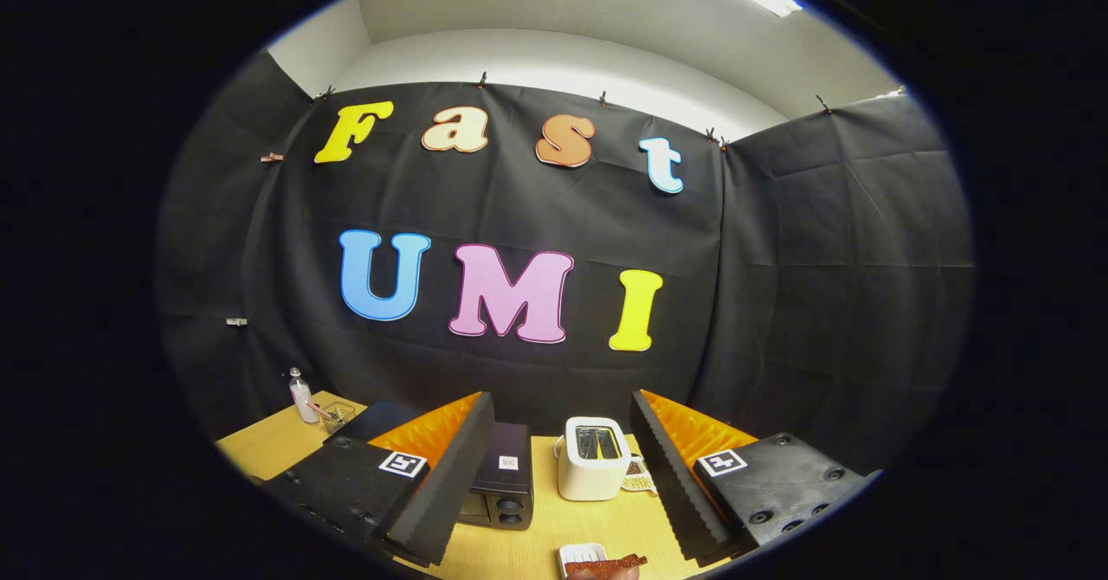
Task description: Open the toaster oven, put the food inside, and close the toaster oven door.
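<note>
A black toaster oven (504, 478) stands on the wooden table (597, 524), partly hidden behind my left finger (450, 467). Its door looks closed, with two knobs showing on the front. A small white dish (582, 554) lies close below the fingers and holds a flat reddish-brown piece of food (606, 565). My gripper (563, 402) is held high above the table and is open wide, with nothing between its fingers. The toaster oven and the dish both lie beyond and below the fingertips.
A white pop-up toaster (593, 460) stands to the right of the toaster oven, with a small patterned item (638, 476) next to it. At the table's far left corner stand a clear bottle (301, 395) and a small wire basket (338, 415). Black cloth walls close the booth.
</note>
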